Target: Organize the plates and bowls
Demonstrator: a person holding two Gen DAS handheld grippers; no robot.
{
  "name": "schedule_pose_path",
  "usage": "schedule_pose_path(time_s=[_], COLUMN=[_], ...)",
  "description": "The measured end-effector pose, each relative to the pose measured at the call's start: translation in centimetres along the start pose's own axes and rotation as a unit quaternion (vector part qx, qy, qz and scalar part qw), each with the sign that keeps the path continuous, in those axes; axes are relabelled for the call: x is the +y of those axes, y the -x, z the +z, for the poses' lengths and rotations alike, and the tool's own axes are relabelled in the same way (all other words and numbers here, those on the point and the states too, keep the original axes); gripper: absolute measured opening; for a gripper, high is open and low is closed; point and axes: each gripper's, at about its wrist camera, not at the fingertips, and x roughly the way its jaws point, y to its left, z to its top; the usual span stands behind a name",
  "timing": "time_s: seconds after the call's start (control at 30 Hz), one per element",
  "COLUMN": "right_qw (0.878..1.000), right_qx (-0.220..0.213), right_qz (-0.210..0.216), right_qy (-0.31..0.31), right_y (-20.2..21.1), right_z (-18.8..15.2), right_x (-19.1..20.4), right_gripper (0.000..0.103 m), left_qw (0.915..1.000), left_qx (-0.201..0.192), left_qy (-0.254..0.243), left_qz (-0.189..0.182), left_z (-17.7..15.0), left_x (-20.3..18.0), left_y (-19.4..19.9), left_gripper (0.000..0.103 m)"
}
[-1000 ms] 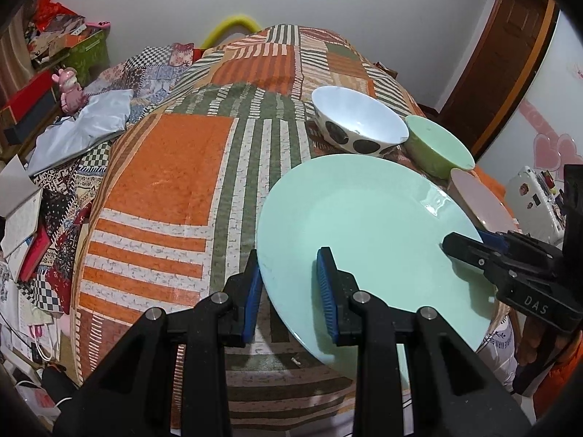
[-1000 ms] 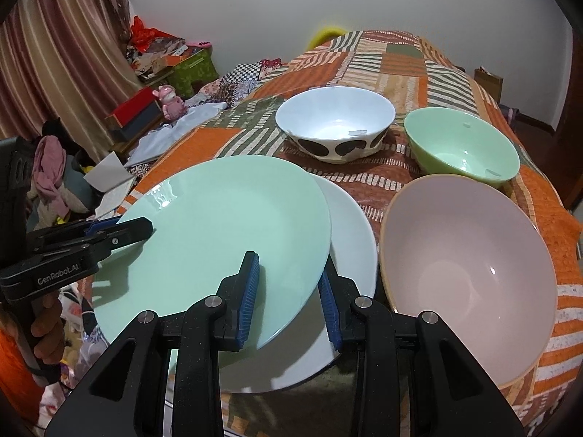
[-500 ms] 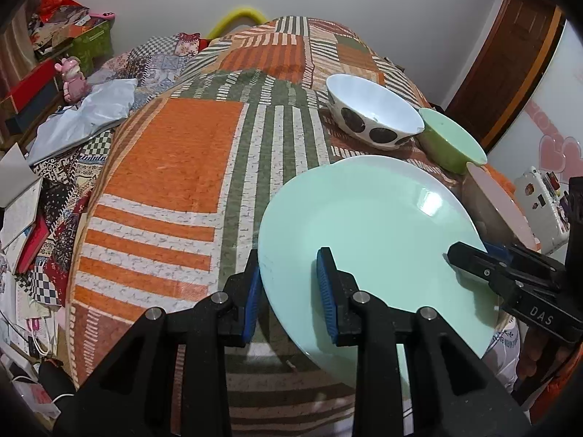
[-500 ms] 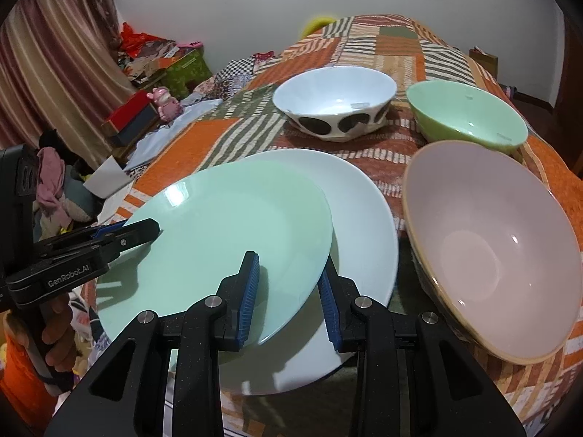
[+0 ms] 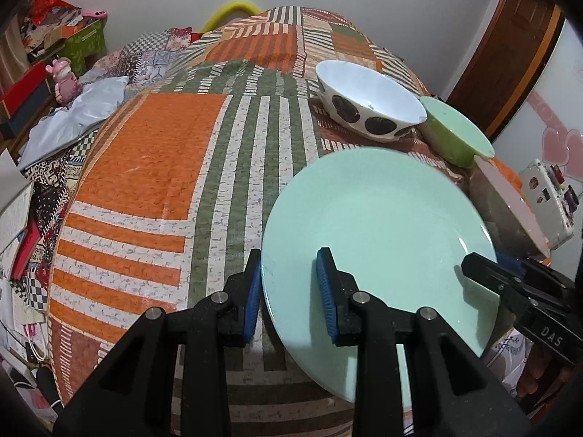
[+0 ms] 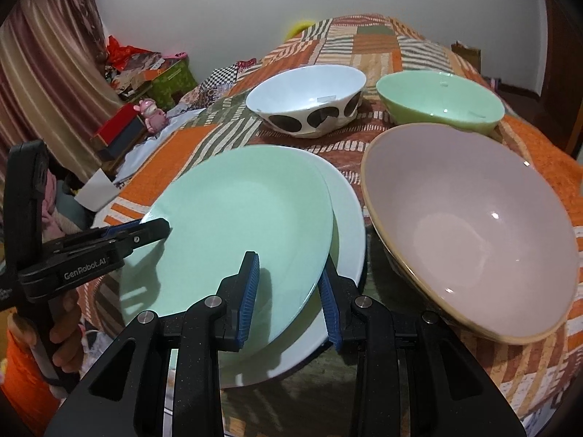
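Note:
A mint green plate (image 5: pixel 379 233) (image 6: pixel 240 225) is held at both sides. My left gripper (image 5: pixel 289 291) has its jaws around the plate's left rim, and my right gripper (image 6: pixel 289 296) has its jaws around the right rim. The green plate lies over a white plate (image 6: pixel 349 218). A large pink bowl (image 6: pixel 473 225) (image 5: pixel 510 204) sits to the right. A white bowl with black spots (image 6: pixel 309 98) (image 5: pixel 368 102) and a green bowl (image 6: pixel 441 100) (image 5: pixel 455 134) stand behind.
All dishes rest on a patchwork striped bedspread (image 5: pixel 175 167). Clutter, boxes and a pink toy (image 5: pixel 65 80) lie on the floor to the left. A wooden door (image 5: pixel 517 36) is at the right.
Both grippers and the green plate have dropped and shifted over the white plate; the pink bowl now looks closer to the right gripper.

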Motion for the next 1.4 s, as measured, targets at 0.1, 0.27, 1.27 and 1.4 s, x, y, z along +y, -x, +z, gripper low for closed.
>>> schedule_pose_path(time_s=[0.1, 0.27, 1.27, 1.4], right_qw=[1.000, 1.000, 0.994, 0.992], right_qx=[-0.002, 0.000, -0.104, -0.114], right_qz=[-0.002, 0.002, -0.030, -0.047], right_qy=[0.004, 0.000, 0.032, 0.021], right_y=[0.3, 0.6, 8.9, 9.8], right_z=[-0.1, 0.0, 2.4, 2.8], right_x=[0.0, -0.5, -2.2, -4.1], right_gripper=[0.030, 0.029, 0.034, 0.043], left_qw=[1.0000, 0.9999, 0.9918, 0.9892], left_qx=[-0.001, -0.005, -0.092, -0.097], left_qy=[-0.007, -0.006, -0.085, -0.105], left_qz=[0.007, 0.007, -0.024, -0.031], left_z=[0.0, 0.0, 1.0, 1.7], left_x=[-0.3, -0.4, -7.8, -10.0], left_y=[-0.1, 0.3, 8.0, 8.0], left_gripper=[0.029, 0.029, 0.047, 0.054])
